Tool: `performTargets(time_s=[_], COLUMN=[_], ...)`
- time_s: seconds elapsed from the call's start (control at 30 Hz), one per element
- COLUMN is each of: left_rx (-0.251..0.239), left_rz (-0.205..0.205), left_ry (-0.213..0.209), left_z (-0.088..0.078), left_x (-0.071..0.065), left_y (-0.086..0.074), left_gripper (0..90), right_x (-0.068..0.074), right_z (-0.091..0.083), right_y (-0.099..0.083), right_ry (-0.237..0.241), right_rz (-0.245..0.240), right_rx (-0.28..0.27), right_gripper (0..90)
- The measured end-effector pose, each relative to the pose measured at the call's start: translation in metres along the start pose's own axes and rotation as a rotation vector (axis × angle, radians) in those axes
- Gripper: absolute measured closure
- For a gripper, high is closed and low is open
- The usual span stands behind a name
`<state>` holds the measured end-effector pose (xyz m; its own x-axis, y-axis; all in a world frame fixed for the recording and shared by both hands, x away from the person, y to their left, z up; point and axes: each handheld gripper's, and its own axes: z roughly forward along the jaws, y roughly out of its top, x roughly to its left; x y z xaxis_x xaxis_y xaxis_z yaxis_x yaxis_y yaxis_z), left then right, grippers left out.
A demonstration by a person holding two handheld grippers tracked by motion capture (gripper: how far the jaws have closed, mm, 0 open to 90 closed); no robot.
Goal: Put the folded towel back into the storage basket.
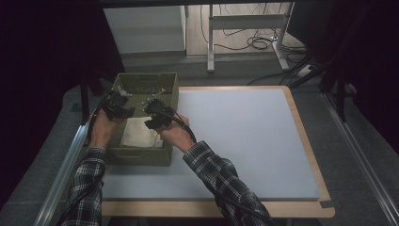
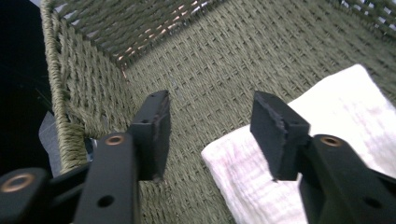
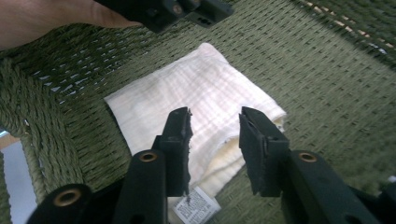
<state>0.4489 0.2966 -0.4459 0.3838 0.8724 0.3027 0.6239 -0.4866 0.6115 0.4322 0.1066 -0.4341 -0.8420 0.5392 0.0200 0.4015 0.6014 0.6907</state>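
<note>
Folded white cloth lying flat on the floor of the woven olive-green basket at the table's near-left corner, free of both tools. Left gripper and right gripper both hovering over it with jaws parted to a moderate gap, nothing between the pads. Small printed care tag poking from the cloth's near edge, lettering too blurred to read.

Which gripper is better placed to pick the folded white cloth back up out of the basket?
Right, probably. The right gripper hangs open directly over the cloth in the basket; the left gripper, also open, aims mostly at bare weave beside it.
</note>
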Motion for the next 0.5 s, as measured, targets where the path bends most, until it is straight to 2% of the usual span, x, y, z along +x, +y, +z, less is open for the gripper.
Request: performTargets(time_s=[0.33,0.5], left_rx=[-0.058,-0.082], left_rz=[-0.083,-0.122], left_ry=[-0.060,-0.098], left_z=[-0.005,-0.009], left_x=[-0.004,-0.006], left_y=[-0.002,-0.001], left_gripper=[30.4,20.5], right_x=[-0.008,-0.012], right_z=[-0.016,-0.026], right_y=[-0.011,-0.017], right_ry=[-0.006,0.009], right_rz=[-0.015,-0.021], right_rx=[-0.060,-0.088], right_gripper=[46.7,36.7])
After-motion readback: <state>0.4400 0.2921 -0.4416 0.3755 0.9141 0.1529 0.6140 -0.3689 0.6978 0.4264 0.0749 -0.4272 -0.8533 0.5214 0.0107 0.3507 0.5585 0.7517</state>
